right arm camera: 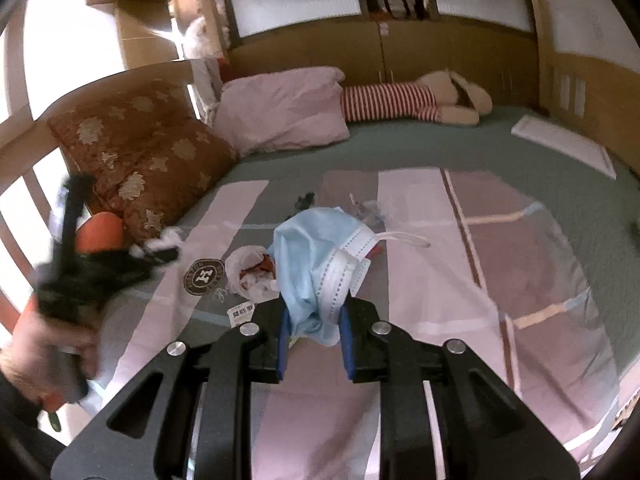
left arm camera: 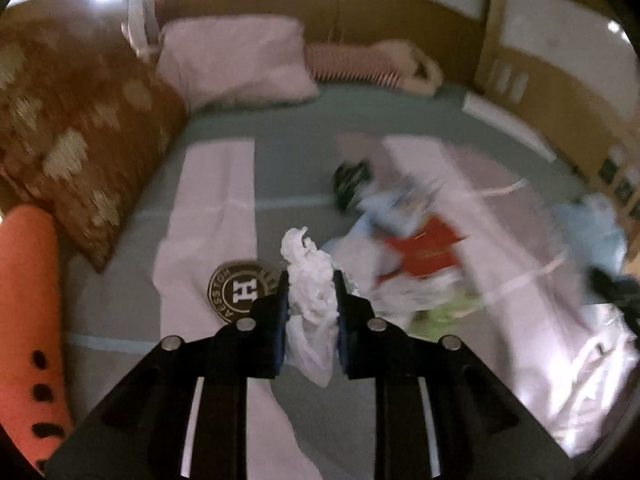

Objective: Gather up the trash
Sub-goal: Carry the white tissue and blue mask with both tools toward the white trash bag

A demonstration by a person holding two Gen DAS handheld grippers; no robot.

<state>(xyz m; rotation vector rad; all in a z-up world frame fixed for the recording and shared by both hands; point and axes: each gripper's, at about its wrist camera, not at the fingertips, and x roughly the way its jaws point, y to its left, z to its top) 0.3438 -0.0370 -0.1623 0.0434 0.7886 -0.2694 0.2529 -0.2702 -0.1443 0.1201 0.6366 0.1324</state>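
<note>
My left gripper (left arm camera: pixel 311 280) is shut on a crumpled white tissue (left arm camera: pixel 310 280) and holds it above the bed. It also shows, blurred, at the left of the right wrist view (right arm camera: pixel 160 250). My right gripper (right arm camera: pixel 314 308) is shut on a light blue face mask (right arm camera: pixel 316 256) with white ear loops. A thin plastic bag (right arm camera: pixel 250 268) with red and white scraps lies on the bedspread just ahead of it. In the left wrist view the trash pile shows blurred, with a red packet (left arm camera: pixel 430 248) and a dark wrapper (left arm camera: pixel 350 180).
The bed has a green and pale pink striped spread (right arm camera: pixel 420 280) with a round badge (right arm camera: pixel 204 276). A brown floral cushion (right arm camera: pixel 144 160), pink pillow (right arm camera: pixel 284 108) and striped plush toy (right arm camera: pixel 416 100) lie at the head. Wooden walls surround it. A paper tag (right arm camera: pixel 242 312) lies nearby.
</note>
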